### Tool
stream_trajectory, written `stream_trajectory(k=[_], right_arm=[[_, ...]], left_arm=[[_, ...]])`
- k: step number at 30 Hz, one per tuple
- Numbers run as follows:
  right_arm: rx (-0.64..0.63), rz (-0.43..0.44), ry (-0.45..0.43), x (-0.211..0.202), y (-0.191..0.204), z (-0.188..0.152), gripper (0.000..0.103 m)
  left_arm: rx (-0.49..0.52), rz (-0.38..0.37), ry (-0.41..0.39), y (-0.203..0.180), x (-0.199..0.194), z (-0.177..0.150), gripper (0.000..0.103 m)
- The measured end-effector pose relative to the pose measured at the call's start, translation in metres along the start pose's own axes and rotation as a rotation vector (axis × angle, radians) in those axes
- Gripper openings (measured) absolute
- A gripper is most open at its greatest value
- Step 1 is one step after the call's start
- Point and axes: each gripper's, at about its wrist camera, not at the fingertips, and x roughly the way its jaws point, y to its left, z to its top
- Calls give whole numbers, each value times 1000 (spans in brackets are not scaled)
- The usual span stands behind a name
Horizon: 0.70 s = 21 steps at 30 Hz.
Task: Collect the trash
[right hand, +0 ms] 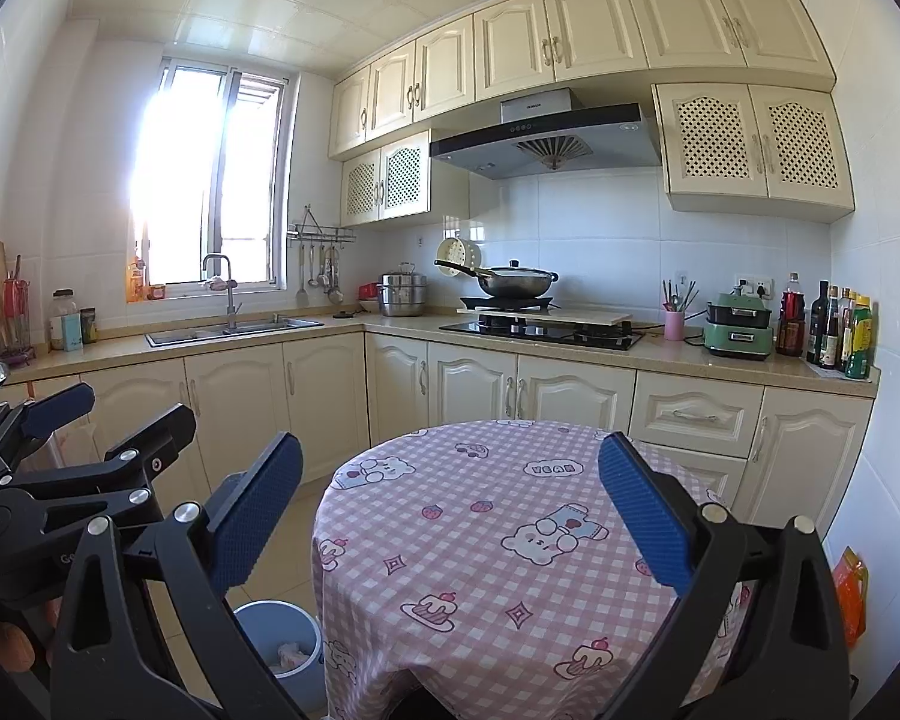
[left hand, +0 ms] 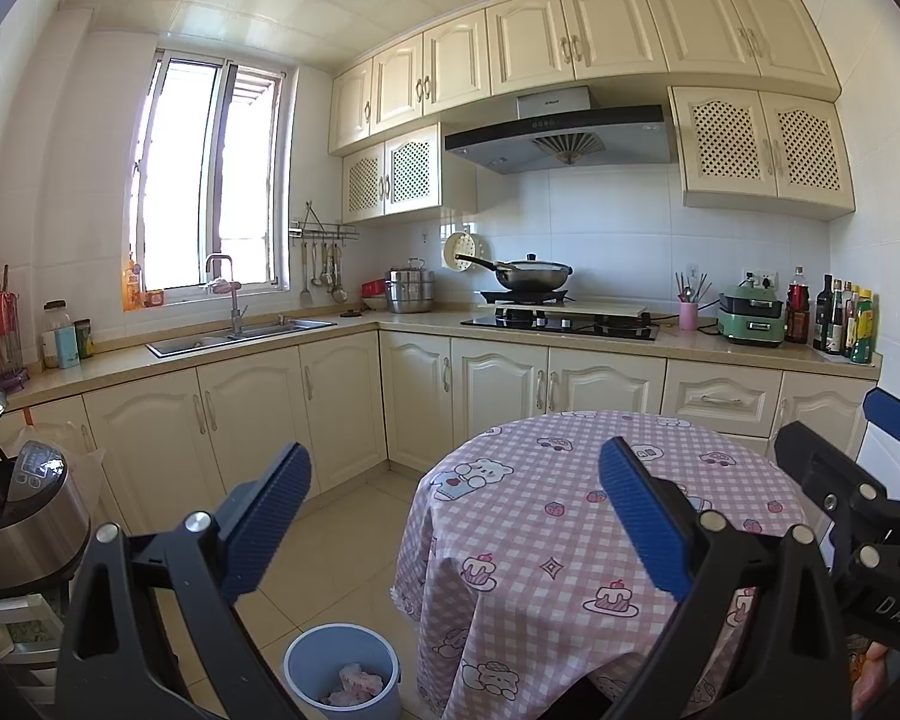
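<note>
Pink crumpled trash [left hand: 354, 684] lies in the round blue plastic bin [left hand: 306, 657] on the floor beside the pink-checked cloth-covered round desk [left hand: 570, 516]. We hold left tool [left hand: 455, 525] and right tool [right hand: 450, 519] spread, empty.

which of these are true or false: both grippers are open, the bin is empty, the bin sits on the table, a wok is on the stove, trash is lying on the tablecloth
1. Both grippers are open. True: the left gripper and right gripper hold nothing, jaws spread wide.
2. The bin is empty. False: the blue bin holds crumpled pinkish-white trash.
3. The bin sits on the table. False: it stands on the floor beside the round table.
4. A wok is on the stove. True: the wok sits on a burner.
5. Trash lies on the tablecloth. False: none shows on its visible part.
</note>
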Motion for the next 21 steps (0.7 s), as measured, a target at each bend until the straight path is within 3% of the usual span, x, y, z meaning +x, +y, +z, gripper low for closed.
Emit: stream_trajectory(k=[21], right_arm=[[-6, 9, 2, 1, 3, 1, 95]], left_arm=[[-4, -5, 5, 1, 2, -1, 95]])
